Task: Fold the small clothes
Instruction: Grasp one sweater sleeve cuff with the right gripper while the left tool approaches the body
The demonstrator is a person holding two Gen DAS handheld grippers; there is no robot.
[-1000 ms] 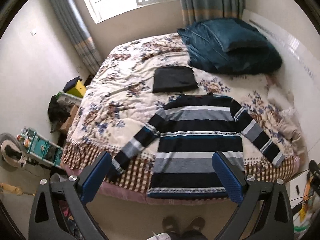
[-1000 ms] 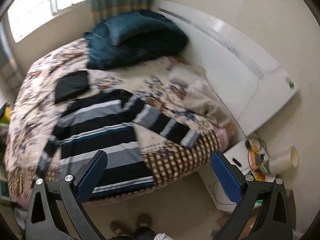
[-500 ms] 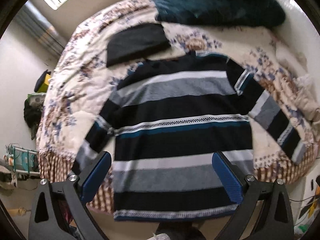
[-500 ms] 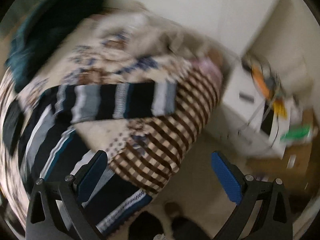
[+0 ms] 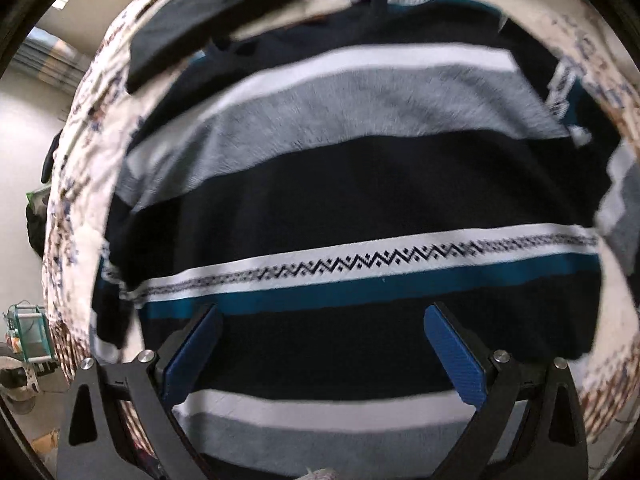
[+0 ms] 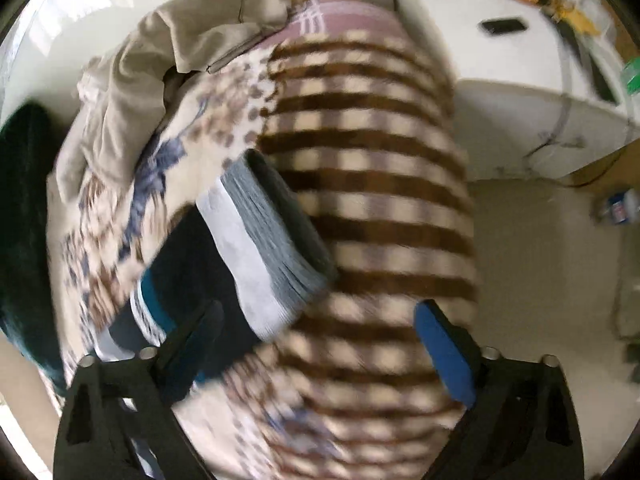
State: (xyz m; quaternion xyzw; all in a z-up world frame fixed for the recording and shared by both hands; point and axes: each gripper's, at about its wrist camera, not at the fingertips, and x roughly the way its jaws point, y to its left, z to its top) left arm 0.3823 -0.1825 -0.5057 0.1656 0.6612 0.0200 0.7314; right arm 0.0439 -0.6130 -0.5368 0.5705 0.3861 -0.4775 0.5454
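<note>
1. Compared with a second ago, both views are much closer to the bed: then we saw the whole room, now the striped sweater (image 5: 360, 184) fills the left wrist view and its sleeve cuff (image 6: 272, 256) is large in the right wrist view.
2. We keep the left gripper (image 5: 320, 344) pointing down over the lower body of the sweater, jaws wide apart and nothing between the blue pads (image 5: 192, 356). We judge that this place is chosen to take the side of the body for a first fold.
3. We bring the right gripper (image 6: 320, 344) above the cuff, which lies on the brown checked blanket (image 6: 380, 168) at the edge of the bed. Its jaws have just been closing a little, but they stand apart and no cloth is between them.
4. The sweater lies flat, spread out with the front up, so the sleeves are free to fold inward.
5. A folded dark garment (image 5: 208, 20) rests near the collar, probably already finished; a beige cloth (image 6: 160, 56) lies crumpled beyond the cuff.
</note>
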